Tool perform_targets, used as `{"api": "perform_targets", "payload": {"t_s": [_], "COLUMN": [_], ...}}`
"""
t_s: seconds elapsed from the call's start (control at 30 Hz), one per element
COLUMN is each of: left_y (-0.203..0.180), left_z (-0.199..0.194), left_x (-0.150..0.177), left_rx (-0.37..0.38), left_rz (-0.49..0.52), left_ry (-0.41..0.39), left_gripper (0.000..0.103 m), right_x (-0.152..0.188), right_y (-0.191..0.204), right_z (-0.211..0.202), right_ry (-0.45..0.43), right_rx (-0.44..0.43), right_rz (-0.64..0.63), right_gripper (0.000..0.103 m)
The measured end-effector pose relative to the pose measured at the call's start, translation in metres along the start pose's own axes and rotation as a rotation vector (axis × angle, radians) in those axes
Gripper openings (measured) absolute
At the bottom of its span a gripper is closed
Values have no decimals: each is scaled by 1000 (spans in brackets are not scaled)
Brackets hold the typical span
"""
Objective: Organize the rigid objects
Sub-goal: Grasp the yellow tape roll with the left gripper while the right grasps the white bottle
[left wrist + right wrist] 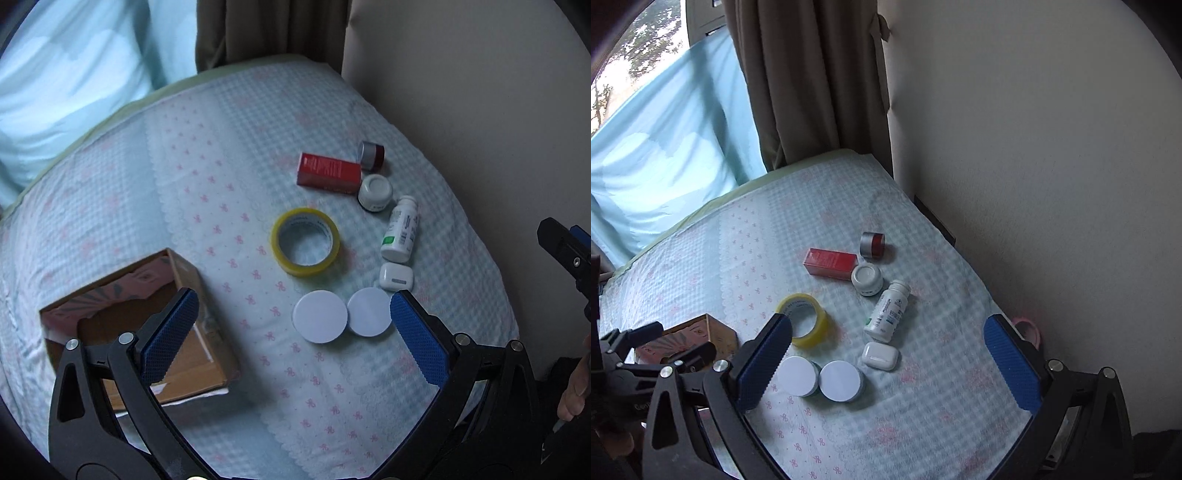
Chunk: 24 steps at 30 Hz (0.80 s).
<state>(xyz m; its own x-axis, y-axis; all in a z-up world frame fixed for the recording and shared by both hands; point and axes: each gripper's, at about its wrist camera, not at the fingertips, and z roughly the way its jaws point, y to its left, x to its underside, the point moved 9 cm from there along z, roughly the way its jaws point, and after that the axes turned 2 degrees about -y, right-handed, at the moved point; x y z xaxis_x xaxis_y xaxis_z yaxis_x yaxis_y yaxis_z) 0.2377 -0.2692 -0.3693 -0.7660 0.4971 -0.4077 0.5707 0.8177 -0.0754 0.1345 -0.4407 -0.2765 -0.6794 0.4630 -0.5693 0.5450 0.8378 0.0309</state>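
On the bed lie a yellow tape roll (306,240) (805,319), a red box (328,172) (831,263), a silver-red jar (371,155) (872,244), a white jar (375,192) (867,278), a white bottle (400,229) (888,311), a white earbud case (396,277) (880,355) and two white round lids (320,320) (369,312) (797,376) (840,380). An open cardboard box (147,317) (701,334) sits at the left. My left gripper (293,330) is open above the lids and box. My right gripper (888,363) is open above the lids and case.
A wall (1034,147) runs along the bed's right side. A brown curtain (812,74) and a light blue cloth (665,147) hang at the back. A pink ring (1028,330) lies at the bed's right edge by the wall.
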Motion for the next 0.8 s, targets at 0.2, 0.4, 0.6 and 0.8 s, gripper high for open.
{"api": "perform_targets", "payload": {"t_s": [0.2, 0.4, 0.6, 0.8], "left_y": [-11, -13, -4, -5], "left_z": [97, 170, 209, 228], "left_x": [6, 19, 18, 8], "left_rx": [-15, -46, -80, -102], "left_rz": [7, 22, -8, 5], "left_ry": [93, 130, 156, 156], "left_gripper": [103, 103, 103, 103], "right_x": [15, 37, 54, 61], "right_y": [-11, -9, -4, -9], "right_z": [93, 173, 232, 264], "right_ry": [129, 221, 324, 406], "right_rx": [-7, -9, 22, 74], "right_rz": [72, 104, 152, 200], "right_gripper": [103, 103, 103, 87]}}
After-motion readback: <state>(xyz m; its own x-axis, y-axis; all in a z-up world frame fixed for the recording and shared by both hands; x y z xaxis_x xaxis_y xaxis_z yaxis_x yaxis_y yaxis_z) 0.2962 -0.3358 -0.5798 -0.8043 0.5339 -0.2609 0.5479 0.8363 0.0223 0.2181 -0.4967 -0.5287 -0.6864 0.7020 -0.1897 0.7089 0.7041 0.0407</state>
